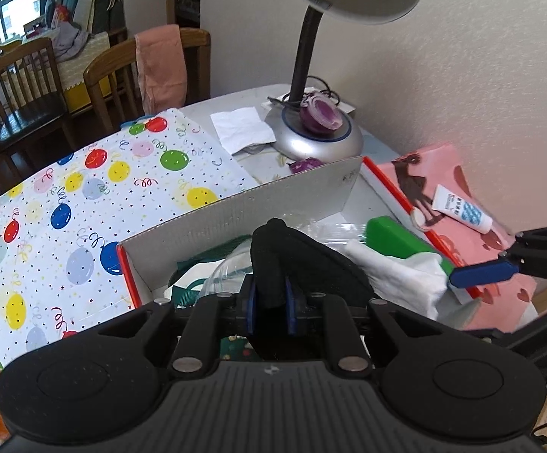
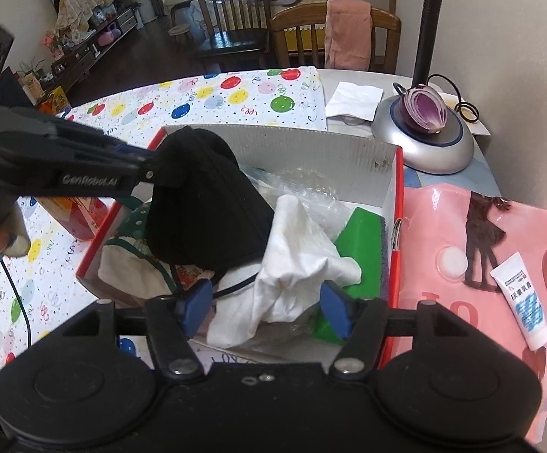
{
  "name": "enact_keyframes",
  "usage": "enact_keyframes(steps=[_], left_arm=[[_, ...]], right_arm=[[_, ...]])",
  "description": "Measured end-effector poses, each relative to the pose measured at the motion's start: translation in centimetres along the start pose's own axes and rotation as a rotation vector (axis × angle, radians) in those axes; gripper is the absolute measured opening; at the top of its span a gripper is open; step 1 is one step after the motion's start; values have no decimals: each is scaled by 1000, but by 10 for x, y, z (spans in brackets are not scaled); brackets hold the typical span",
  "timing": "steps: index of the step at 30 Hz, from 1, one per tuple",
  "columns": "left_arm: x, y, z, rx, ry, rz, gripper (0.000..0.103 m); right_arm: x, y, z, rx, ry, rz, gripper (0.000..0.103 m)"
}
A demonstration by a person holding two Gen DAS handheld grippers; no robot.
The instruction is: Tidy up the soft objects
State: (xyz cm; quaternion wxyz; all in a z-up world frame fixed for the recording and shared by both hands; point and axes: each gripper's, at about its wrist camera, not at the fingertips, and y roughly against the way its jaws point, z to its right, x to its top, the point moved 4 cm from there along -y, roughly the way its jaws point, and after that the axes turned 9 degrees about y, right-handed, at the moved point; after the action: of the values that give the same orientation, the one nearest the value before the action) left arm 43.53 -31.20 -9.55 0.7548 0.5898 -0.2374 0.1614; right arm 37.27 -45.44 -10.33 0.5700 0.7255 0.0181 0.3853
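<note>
My left gripper (image 1: 269, 300) is shut on a black face mask (image 1: 296, 260) and holds it over the open cardboard box (image 1: 235, 211). In the right wrist view the mask (image 2: 202, 204) hangs from the left gripper (image 2: 152, 170) above the box (image 2: 285, 139). The box holds a white cloth (image 2: 296, 260), a green sponge (image 2: 360, 249), clear plastic wrap and a green-trimmed bag (image 2: 130, 264). My right gripper (image 2: 266, 307) is open at the box's near edge, with the white cloth between its fingers. One blue right fingertip (image 1: 481, 273) touches the cloth (image 1: 398, 275) in the left wrist view.
A lamp base (image 1: 318, 136) with a cut red onion (image 1: 320, 113) stands at the back by the wall. A pink bag (image 2: 481, 234) with a white cream tube (image 2: 522, 298) lies right of the box. A balloon-print cloth (image 1: 85, 196) covers the table's left. A white tissue (image 1: 243, 128) lies behind.
</note>
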Motion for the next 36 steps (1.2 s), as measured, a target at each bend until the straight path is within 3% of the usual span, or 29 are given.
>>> enact_keyframes(steps=[6,8,10,12,13,26,36], left_arm=[[-13,27,-3,-49,-11,27,16],[-19,37,-5,-63,-8,37,21],[-24,47,-8,-78,-8,50,33],[-29,58,-12,-94,-11,66,70],[-31,63,-14,-97,-14,74,74],[-65,139,-49,-99,-59,207,79],[-103,189,-71,-56,-61,313,84]], right_arm=[[4,18,-14,-16,-4,47,77],[5,25,-19,-24,-10,71,79],[7,32,-24,-32,-14,94,81],[8,38,-30,-43,-20,119,84],[9,41,-33,-48,-22,130,85],[2,74,-83,-84,-112,297,98],[-13,96,-141,-152,-89,482,103]])
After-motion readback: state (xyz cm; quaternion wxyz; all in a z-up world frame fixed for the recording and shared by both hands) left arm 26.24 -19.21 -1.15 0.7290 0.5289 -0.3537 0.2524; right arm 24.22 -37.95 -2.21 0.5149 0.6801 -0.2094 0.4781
